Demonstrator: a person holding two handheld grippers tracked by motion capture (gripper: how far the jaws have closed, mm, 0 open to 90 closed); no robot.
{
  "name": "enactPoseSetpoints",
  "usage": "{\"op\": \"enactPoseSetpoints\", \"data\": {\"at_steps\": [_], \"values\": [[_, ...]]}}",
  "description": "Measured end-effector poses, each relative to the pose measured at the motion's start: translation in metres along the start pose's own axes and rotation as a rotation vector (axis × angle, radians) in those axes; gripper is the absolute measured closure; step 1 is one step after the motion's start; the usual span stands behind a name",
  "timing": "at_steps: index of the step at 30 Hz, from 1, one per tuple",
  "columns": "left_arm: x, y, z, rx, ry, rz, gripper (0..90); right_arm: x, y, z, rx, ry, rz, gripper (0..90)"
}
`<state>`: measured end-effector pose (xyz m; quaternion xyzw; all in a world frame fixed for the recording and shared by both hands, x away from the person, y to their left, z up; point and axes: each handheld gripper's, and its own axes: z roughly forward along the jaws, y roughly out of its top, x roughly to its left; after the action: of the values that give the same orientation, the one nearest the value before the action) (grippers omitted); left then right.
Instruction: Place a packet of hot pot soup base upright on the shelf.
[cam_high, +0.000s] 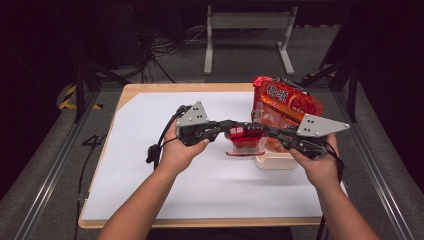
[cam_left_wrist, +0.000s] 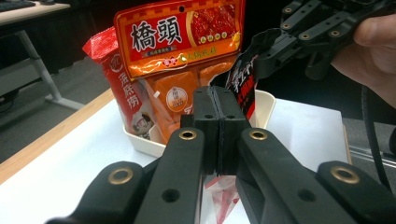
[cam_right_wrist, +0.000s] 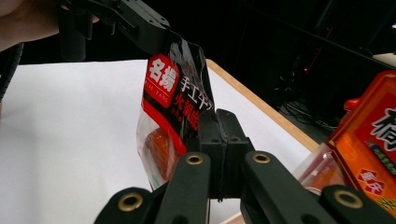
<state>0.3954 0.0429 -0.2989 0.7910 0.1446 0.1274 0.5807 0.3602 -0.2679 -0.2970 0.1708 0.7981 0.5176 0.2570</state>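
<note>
Both grippers (cam_high: 225, 126) (cam_high: 264, 131) pinch, seemingly, 1 red-black packet (cam_high: 245, 137).

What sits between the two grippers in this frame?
A red-and-black sauce packet spans the gap, with the left gripper and right gripper each shut on one side of its top edge. The high view shows this best.

Packet top (cam_right_wrist: 173, 79): edge pinched out of sight between the closed jaws, lettering partly covered.
Packet bottom (cam_left_wrist: 219, 196): cut off below the jaws by the picture's edge.
Tub (cam_left_wrist: 261, 107): mostly hidden behind the jaws and bags.
</note>
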Motion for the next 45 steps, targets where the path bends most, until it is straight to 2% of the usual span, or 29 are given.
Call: {"op": "enactPoseSetpoints", "data": {"at_steps": [5,10,11,18,31,37,45], "values": [[0.001,0.002,0.008,-0.006,0.007,-0.003,89.2,0.000,0.000,-0.005,0.004,-0.037,-0.009,90.0],[0.001,0.004,0.018,-0.014,0.002,-0.012,88.7,-0.002,-0.002,-0.013,-0.002,-0.068,0.006,90.0],[0.001,0.005,0.020,-0.014,0.010,-0.003,88.6,-0.001,-0.003,-0.014,0.001,-0.076,0.009,90.0],[0.000,0.009,0.031,-0.025,0.022,-0.014,88.4,0.004,-0.002,-0.021,0.013,-0.150,-0.004,90.0],[-0.006,0.011,0.045,-0.022,-0.013,-0.016,88.7,0.001,-0.005,-0.033,0.055,-0.205,0.024,90.0],[-0.006,0.009,0.054,-0.009,-0.024,-0.017,88.4,0.001,-0.006,-0.036,0.078,-0.232,0.013,90.0],[-0.004,0.004,0.064,0.027,-0.049,-0.048,86.4,-0.001,-0.007,-0.041,0.120,-0.255,0.036,90.0]]}}
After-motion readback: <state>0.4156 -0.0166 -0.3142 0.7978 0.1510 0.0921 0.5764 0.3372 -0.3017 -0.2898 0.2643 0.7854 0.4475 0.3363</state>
